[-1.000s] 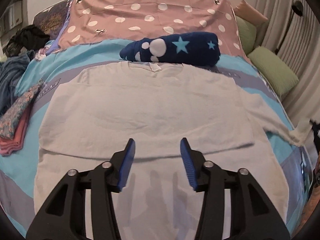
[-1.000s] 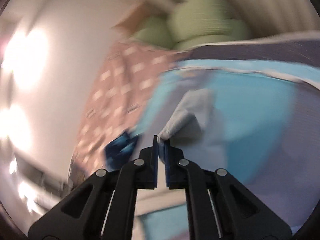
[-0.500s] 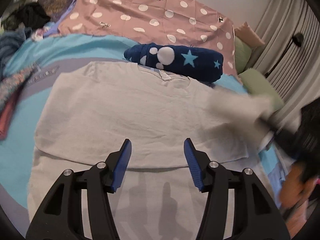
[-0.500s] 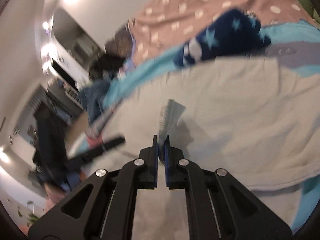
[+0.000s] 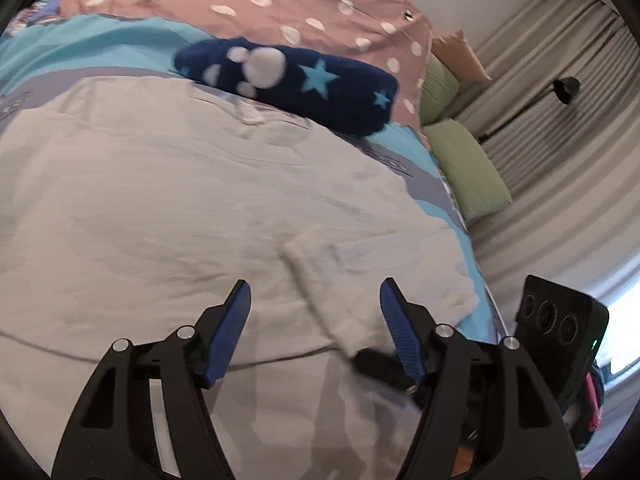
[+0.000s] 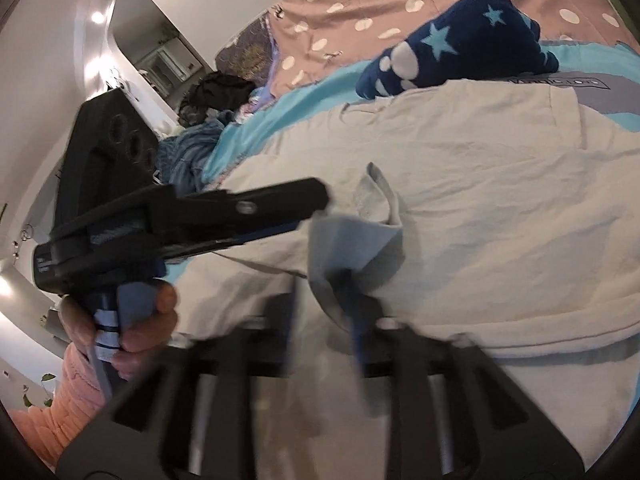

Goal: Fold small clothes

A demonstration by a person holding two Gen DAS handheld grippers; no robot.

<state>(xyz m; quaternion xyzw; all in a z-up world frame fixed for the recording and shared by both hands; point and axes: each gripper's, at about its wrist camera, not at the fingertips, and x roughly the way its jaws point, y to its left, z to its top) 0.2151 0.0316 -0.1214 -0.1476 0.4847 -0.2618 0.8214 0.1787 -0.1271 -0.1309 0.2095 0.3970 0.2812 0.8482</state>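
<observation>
A cream long-sleeved shirt [image 5: 160, 208] [image 6: 500, 200] lies flat on the bed. Its right sleeve [image 5: 316, 276] [image 6: 360, 236] is folded in across the body, the cuff standing up a little. My right gripper [image 6: 324, 316], blurred, sits at the sleeve's end with its jaws opening. The cloth drapes by one finger but is not pinched. One of its black fingers [image 5: 376, 362] shows in the left wrist view. My left gripper [image 5: 316, 312] [image 6: 316, 210] hovers just over the folded sleeve, jaws opening, gripping nothing. A hand [image 6: 132, 320] holds its handle.
A rolled navy blanket with stars [image 5: 296, 76] [image 6: 460, 52] lies behind the shirt's collar, against a pink dotted cover [image 5: 280, 4]. Green pillows [image 5: 468, 168] and curtains [image 5: 560, 80] are to the right. Loose clothes [image 6: 208, 92] are piled at the bed's left side.
My right gripper swept the sleeve in from the bed's side onto the shirt's body, and its jaws have parted. My left gripper swung right toward the sleeve and widened.
</observation>
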